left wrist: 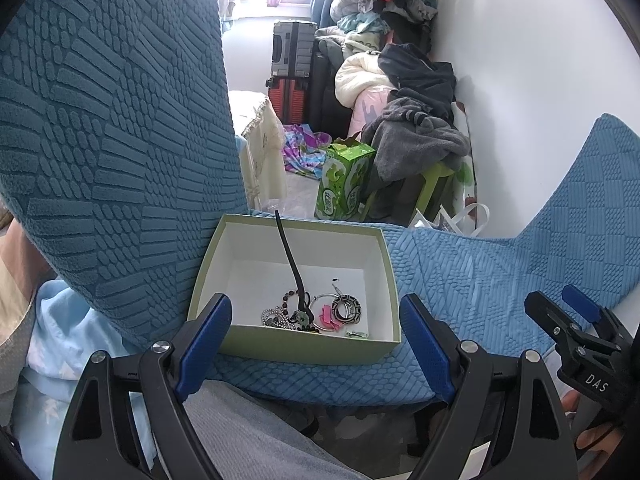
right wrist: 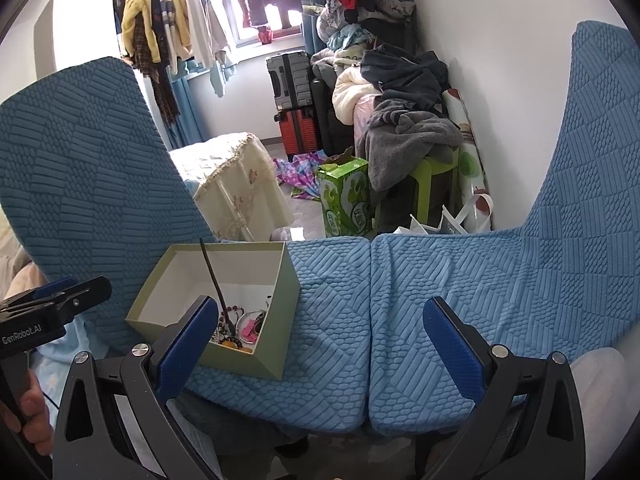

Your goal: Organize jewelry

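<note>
Left wrist view: one green box (left wrist: 294, 342) sits on the blue cushion's (left wrist: 460, 272) front edge, straight ahead of the left gripper (left wrist: 316, 336); its jaws stand apart, empty; the jewelry (left wrist: 312, 312) lies heaped at the box's near wall, one black stick (left wrist: 289, 254) leaning away; the right gripper (right wrist: 316, 344), also apart and empty, has the box to its left.

One open green box (left wrist: 310, 346) sits on the blue seat cushions (right wrist: 440, 300), two side by side. Behind stand two suitcases: one grey (left wrist: 292, 48), one orange (left wrist: 289, 100).
</note>
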{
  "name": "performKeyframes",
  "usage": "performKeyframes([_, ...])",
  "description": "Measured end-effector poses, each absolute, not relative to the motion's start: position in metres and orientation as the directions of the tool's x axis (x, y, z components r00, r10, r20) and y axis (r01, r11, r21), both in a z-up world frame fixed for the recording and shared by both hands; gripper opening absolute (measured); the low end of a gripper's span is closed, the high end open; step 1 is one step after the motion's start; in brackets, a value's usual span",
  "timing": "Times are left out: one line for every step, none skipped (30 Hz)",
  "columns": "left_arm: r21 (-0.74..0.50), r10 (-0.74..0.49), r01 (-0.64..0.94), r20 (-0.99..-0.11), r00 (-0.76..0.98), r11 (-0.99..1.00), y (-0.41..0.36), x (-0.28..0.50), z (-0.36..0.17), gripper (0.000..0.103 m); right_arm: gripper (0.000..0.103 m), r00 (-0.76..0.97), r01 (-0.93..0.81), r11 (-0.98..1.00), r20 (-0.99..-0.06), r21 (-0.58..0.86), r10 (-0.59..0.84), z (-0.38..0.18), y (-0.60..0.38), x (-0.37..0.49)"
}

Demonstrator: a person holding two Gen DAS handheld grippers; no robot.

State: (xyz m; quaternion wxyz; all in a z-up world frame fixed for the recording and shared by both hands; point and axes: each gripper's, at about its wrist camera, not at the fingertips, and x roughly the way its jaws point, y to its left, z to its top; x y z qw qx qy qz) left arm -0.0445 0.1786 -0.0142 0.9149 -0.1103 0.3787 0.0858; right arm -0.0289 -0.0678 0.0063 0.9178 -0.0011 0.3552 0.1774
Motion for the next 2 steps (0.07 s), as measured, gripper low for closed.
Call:
performKeyframes([-0.136, 0.073, -0.239, -0.712, 0.698, 0.961, 0.1799, -0.0428, -0.0146, 0.086, 0.103, 0.685, -0.326, 0.937, -0.653, 0.124, 0.325, 0.0063, -0.0683, -0.0297])
performKeyframes([-0.136, 0.073, -0.240, -0.713, 0.698, 0.961, 0.1803, -0.0426, -0.0150, 0.086, 0.103, 0.685, -0.326, 0.937, -0.652, 0.125, 0.325, 0.0063, -0.0683, -0.0298])
